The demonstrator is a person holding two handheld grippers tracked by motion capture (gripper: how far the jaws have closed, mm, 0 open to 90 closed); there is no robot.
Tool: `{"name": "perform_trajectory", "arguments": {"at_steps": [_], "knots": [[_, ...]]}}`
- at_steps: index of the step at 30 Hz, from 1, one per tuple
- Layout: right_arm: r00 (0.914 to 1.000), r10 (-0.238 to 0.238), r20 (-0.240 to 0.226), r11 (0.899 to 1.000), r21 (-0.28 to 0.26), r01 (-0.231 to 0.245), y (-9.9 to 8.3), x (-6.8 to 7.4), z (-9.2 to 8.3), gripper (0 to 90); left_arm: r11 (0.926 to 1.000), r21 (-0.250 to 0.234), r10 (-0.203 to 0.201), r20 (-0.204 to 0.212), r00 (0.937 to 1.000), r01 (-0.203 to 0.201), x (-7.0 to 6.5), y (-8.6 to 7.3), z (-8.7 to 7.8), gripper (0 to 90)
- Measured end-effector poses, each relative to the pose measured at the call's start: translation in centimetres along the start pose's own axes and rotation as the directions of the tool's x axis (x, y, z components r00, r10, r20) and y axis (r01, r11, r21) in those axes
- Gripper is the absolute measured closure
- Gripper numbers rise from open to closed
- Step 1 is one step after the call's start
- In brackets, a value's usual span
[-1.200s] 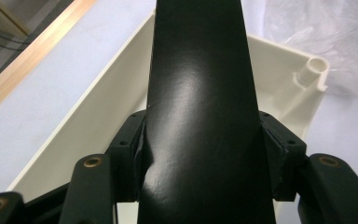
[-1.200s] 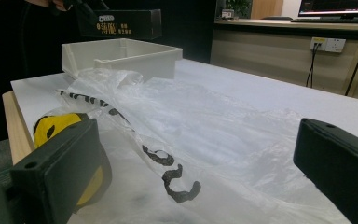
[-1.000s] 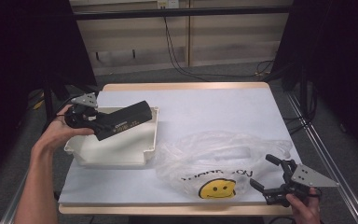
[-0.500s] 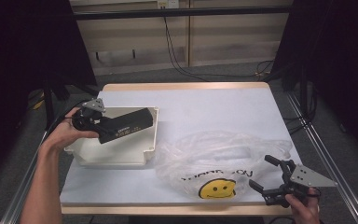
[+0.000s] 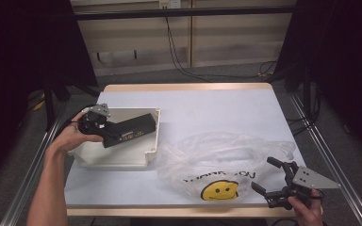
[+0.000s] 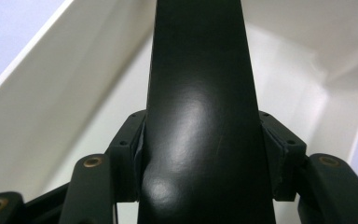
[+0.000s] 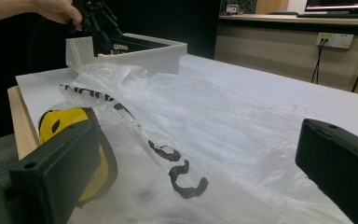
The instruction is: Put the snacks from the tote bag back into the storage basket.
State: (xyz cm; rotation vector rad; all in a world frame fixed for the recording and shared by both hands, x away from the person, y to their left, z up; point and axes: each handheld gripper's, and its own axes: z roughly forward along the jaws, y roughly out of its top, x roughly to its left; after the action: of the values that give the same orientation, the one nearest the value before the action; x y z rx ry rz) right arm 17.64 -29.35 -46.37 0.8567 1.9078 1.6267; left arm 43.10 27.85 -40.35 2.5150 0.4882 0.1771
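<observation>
Black box (image 5: 132, 130): long, flat, glossy, with pale lettering on its side. It lies slanted inside the white tray (image 5: 122, 160), one end toward the tray's far right corner, the other end at the tray's left side. In the left gripper view the box (image 6: 200, 107) runs straight up the middle, with the tray's white walls (image 6: 42, 107) on both sides.

Left gripper (image 5: 104, 126): held in the person's left hand (image 5: 73, 136) at the tray's left edge. Its jaws are clamped on the near end of the box, one pad pressed against each long side.

White tray: shallow, square, on the left half of the pale blue table (image 5: 217, 113).

Plastic bag (image 5: 221, 160): clear, crumpled, printed with black lettering and a yellow smiley face (image 5: 220, 189). It lies just beside the tray on the right, near the table's front edge.

Right gripper (image 5: 275, 181): held in the person's right hand (image 5: 306, 212) at the front right corner of the table. Its jaws are spread wide with nothing between them, pointing at the bag's edge (image 7: 177, 140).
</observation>
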Motion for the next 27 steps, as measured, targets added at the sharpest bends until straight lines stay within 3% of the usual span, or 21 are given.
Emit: {"name": "perform_trajectory", "arguments": {"at_steps": [7,13,16,19,23,27], "knots": [[1.0000,0.005,-0.002,1.000,0.006,-0.005,-0.1,0.0,0.0,0.0,0.9998,0.018,0.000,-0.006,1.0000,0.000,0.3,0.0,1.0,42.8],[1.0000,0.004,-0.008,1.000,0.006,-0.004,-0.1,0.0,0.1,0.0,0.9995,0.030,0.001,0.016,0.9999,-0.002,0.6,0.0,1.7,42.8],[0.9999,0.003,-0.014,1.000,0.012,-0.003,-0.1,0.1,0.2,0.0,0.9996,0.026,-0.006,-0.004,1.0000,0.007,0.9,0.0,2.1,42.6],[0.9998,0.004,-0.018,1.000,0.014,-0.003,-0.1,0.2,0.2,0.0,0.9981,0.062,-0.009,-0.010,0.9999,0.009,1.2,0.1,2.5,41.3],[0.9997,-0.002,-0.024,1.000,0.016,0.002,-0.2,0.2,0.3,0.0,0.9952,0.077,-0.057,-0.040,0.9976,0.060,1.6,0.2,2.8,37.3],[0.9997,-0.001,-0.024,1.000,0.015,0.002,-0.2,0.2,0.2,0.0,0.9927,0.099,-0.063,-0.060,0.9962,0.069,1.5,0.6,3.3,35.4]]}}
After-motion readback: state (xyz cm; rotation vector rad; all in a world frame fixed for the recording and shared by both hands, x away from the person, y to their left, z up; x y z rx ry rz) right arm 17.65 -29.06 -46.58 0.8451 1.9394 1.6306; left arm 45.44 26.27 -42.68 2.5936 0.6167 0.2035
